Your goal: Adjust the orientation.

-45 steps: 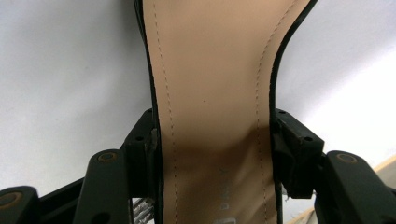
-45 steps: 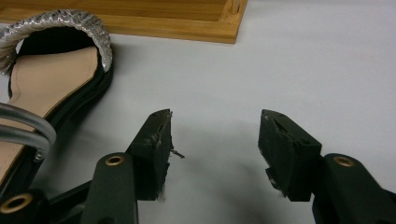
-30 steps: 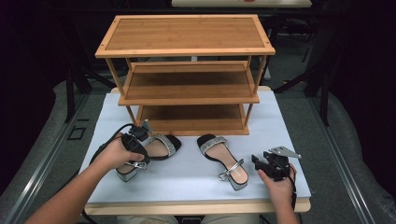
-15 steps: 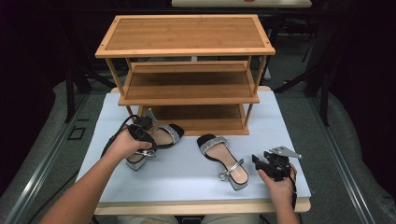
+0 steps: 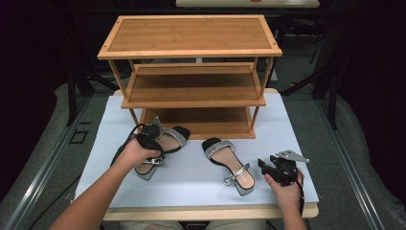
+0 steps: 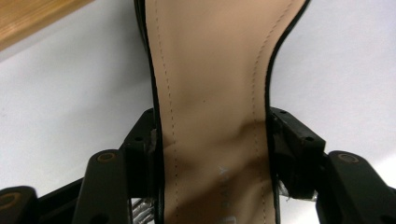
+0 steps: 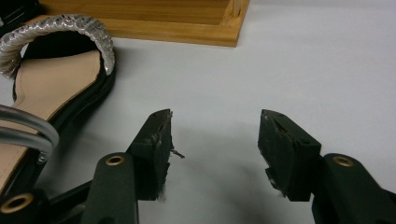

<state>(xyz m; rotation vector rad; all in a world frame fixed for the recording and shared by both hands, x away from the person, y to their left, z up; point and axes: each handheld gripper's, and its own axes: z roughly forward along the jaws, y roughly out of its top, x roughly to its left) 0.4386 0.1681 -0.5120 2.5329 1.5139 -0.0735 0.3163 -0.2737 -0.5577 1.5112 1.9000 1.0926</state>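
white table (image 5: 191, 184), sandal (image 6: 212, 116) between jaws

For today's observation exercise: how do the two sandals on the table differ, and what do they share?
The left sandal is clamped across its sole by the left gripper; the right sandal lies free, beside the open right gripper. The left sandal's toe points up-right, the right sandal's up-left. Both have tan insoles, black edges and silver straps.

Wooden shoe rack (image 5: 191, 72) on white table (image 5: 297, 143).
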